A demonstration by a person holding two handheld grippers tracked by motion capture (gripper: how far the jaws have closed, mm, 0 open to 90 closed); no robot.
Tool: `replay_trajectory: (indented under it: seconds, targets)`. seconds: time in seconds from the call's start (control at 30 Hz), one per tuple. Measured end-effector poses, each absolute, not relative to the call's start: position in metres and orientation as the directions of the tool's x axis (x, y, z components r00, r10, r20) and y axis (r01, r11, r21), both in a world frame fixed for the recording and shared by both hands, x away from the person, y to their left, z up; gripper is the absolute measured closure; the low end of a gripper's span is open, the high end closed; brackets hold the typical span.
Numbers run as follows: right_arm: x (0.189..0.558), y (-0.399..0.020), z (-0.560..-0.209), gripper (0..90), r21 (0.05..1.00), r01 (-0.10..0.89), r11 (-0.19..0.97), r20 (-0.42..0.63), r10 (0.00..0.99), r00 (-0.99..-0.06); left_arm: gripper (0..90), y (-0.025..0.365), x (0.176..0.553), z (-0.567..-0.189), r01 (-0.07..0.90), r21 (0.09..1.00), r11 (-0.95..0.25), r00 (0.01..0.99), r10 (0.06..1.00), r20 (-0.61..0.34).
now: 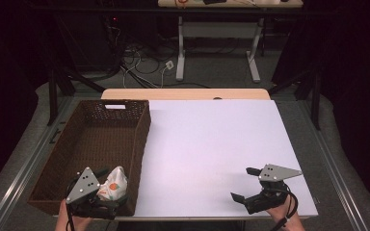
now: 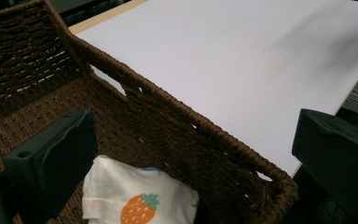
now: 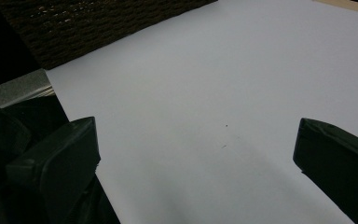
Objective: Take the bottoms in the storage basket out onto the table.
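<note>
A: At the near left corner of the table (image 1: 212, 144) we see the brown wicker basket (image 1: 89, 144), its long side running away from us along the white tabletop's left edge. Inside it, against the near right wall, lies a white folded cloth (image 1: 113, 184) printed with an orange strawberry.

B: In the left gripper view we get the same cloth (image 2: 137, 198) low in the frame, the strawberry with its green leaves facing up, tucked into the basket's corner (image 2: 270, 186) just below the woven rim.

A: And the left gripper (image 1: 101, 197)? We find it over the near end of the basket, held by a hand (image 1: 74, 222) at the bottom edge, with its grey 3-cornered plate on top.

B: Its 2 black jaws stand wide apart, 1 over the basket floor beside the cloth, the other out past the basket's rim. We cannot tell whether the near jaw touches the cloth.

A: On the right, we see the right gripper (image 1: 244, 185) above the bare white surface near the table's front right corner, well apart from the basket.

B: Its jaws are spread too, with nothing between them. In the right gripper view they frame plain tabletop (image 3: 205, 107), with the basket's wall (image 3: 98, 23) at the top left.
</note>
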State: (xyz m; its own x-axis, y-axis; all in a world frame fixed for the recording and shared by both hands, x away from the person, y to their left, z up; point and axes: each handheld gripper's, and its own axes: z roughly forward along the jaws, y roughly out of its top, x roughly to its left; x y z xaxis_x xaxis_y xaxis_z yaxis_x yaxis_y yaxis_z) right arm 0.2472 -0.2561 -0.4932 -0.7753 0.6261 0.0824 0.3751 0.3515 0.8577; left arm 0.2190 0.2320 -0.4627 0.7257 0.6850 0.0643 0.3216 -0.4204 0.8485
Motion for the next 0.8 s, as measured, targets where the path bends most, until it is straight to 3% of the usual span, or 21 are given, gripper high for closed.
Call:
replay_trajectory:
  seconds: [0.8]
  targets:
    - [0.2464,-0.2527,-0.4966,0.0,0.856,0.364,0.368,0.078,0.603,-0.794,0.0,0.2273,0.2203,-0.4634,0.338,0.82,-0.463,0.743,0.666,0.07]
